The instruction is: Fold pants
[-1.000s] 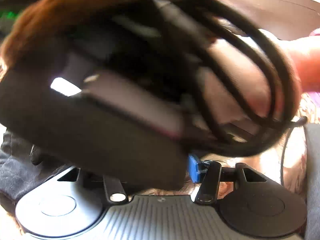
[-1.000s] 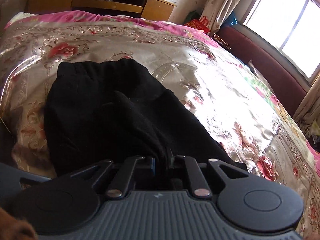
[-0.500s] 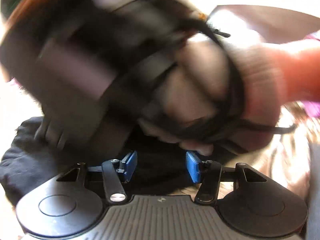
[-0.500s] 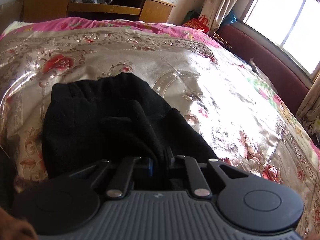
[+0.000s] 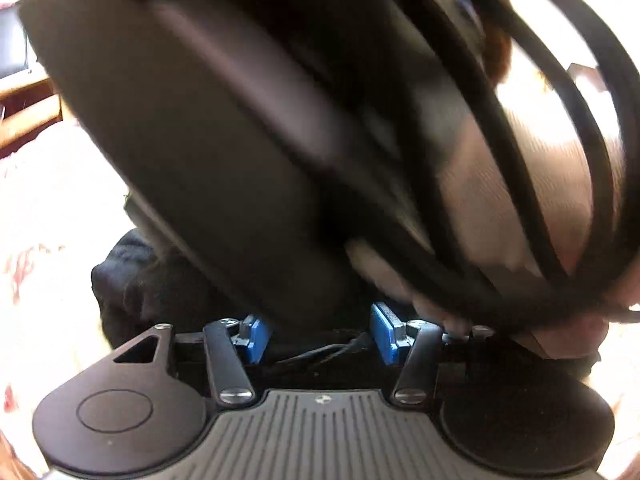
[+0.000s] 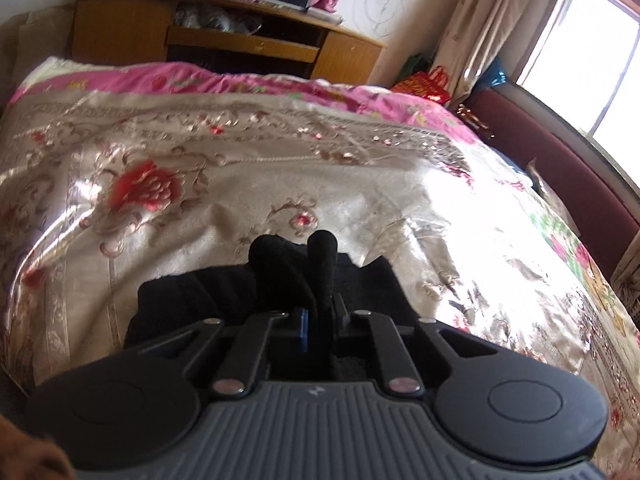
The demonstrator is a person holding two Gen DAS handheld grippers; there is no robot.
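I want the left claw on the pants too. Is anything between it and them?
Yes. The right claw's body and the hand holding it fill the space ahead of the open left claw; only a bit of pants shows beneath.

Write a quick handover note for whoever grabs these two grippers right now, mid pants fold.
Right gripper: shut on a bunched fold of the black pants.
Left gripper: open, holding nothing; the other gripper's body and the gloved hand block most of its view.
Pants: heaped at the near edge of the floral bedspread.
Done: fabric gathered up.
Left: lay the held part over, release, flatten.
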